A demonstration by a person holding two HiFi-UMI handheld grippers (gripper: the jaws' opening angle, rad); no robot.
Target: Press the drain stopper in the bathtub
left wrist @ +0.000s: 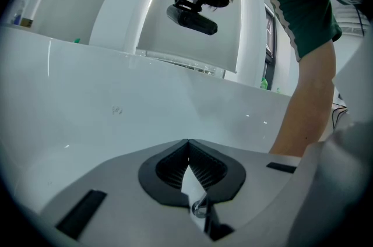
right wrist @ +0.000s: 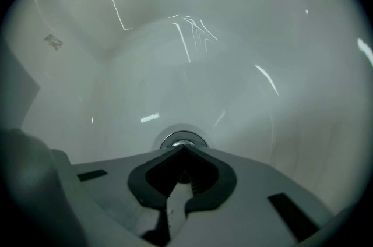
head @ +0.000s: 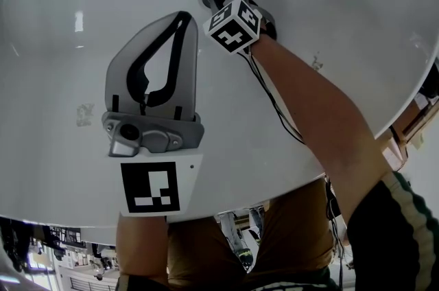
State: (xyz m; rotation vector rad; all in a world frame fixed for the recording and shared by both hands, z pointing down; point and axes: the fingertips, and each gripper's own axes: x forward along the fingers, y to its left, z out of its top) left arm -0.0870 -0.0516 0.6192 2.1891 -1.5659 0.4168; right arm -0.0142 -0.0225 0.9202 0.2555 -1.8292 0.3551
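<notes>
The round chrome drain stopper sits in the floor of the glossy white bathtub, at the lower centre of the right gripper view and the top centre of the head view. The grey right gripper has its 2 black-padded fingers pressed together, tips aimed at the stopper's near edge, so the pressing step looks to be in hand. The next move likely calls for a straight push onto the stopper's centre.

Whether the tips already touch the stopper cannot be told. The fingers cover its near half, and in the head view the marker cube hides most of it. Whether it is raised or sunk is unclear. The grey left gripper, fingers together and empty, hangs at centre left.
</notes>
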